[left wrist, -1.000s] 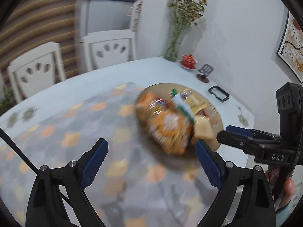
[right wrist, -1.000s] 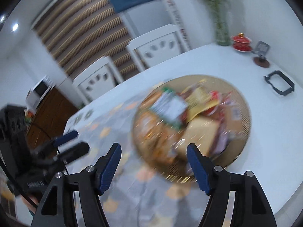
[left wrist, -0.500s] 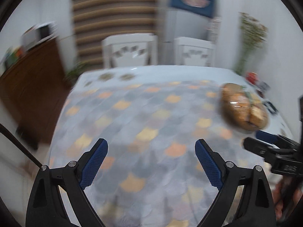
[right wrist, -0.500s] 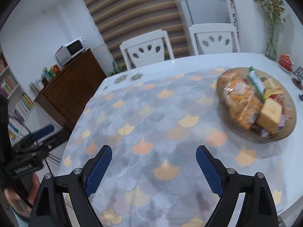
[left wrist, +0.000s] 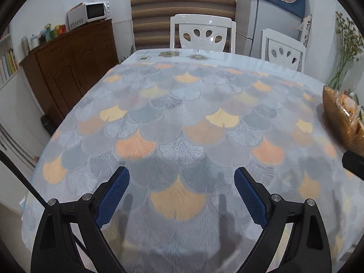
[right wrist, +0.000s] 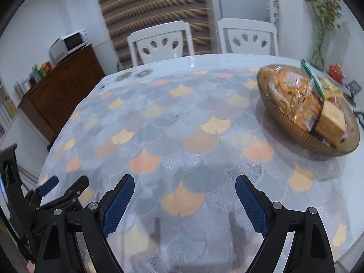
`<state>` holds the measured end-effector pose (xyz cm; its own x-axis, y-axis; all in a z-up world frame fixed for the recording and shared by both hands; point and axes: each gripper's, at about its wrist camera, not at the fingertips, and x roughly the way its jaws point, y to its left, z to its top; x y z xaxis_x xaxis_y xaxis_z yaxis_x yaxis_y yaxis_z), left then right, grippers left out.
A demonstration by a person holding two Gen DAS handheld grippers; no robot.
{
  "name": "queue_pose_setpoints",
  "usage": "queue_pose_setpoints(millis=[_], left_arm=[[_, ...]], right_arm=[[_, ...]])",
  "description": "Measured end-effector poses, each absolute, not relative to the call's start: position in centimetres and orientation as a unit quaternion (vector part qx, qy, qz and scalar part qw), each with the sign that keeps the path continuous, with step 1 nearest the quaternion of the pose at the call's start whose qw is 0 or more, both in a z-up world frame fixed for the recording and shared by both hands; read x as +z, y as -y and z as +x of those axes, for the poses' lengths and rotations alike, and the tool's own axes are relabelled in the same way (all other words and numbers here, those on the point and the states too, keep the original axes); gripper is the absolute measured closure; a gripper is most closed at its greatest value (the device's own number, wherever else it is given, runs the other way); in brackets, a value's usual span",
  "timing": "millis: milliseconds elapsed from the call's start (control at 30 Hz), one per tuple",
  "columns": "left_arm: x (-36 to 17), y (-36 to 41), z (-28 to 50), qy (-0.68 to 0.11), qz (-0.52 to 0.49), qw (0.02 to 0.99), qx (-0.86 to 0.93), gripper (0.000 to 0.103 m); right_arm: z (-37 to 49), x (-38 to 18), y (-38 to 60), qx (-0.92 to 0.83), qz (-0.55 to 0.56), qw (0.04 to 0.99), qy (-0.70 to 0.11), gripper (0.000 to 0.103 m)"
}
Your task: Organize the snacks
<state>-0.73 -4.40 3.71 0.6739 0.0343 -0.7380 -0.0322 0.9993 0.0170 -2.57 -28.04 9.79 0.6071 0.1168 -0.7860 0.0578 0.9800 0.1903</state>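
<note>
Both claws, left (left wrist: 181,190) and right (right wrist: 184,196), spread empty over the tablecloth (right wrist: 182,136); snack basket (right wrist: 295,134) sits well off to their right.

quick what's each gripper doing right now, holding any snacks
left gripper: open, holding nothing, over the tablecloth.
right gripper: open, holding nothing; the snack bowl sits apart from it.

Two wrist fisheye views, side by side, tilted down over the near edge of the tabletop (left wrist: 182,118)

Each looks forward between its own blue fingers toward the white chairs (left wrist: 203,35) and striped blind (left wrist: 182,4); both share the patterned cloth, the sideboard (right wrist: 61,91) and the snack basket (right wrist: 307,111), which sits at the left view's right rim and fuller in the right view
</note>
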Motion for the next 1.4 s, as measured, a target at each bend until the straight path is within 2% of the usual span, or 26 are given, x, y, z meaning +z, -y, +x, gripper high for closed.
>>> queue_pose_setpoints(millis=[167,533,933,1400], left_arm=[[3.1,4.7,-0.1,-0.397,-0.010,0.918,0.013,0.010],[2.5,5.5,1.2,-0.404,-0.006,0.915,-0.007,0.010],[2.1,6.9,0.9,-0.400,0.037,0.916,0.007,0.010],[1.4,6.5,1.5,-0.428,0.022,0.904,-0.006,0.010]], right_arm=[[-1.9,8.1,29.1,-0.008,0.114,0.894,-0.432,0.014],[-0.4,6.2,27.6,-0.022,0.074,0.908,-0.411,0.014],[0.5,4.1,27.7,-0.023,0.076,0.898,-0.432,0.014],[0.5,3.7,27.6,-0.023,0.079,0.896,-0.437,0.014]])
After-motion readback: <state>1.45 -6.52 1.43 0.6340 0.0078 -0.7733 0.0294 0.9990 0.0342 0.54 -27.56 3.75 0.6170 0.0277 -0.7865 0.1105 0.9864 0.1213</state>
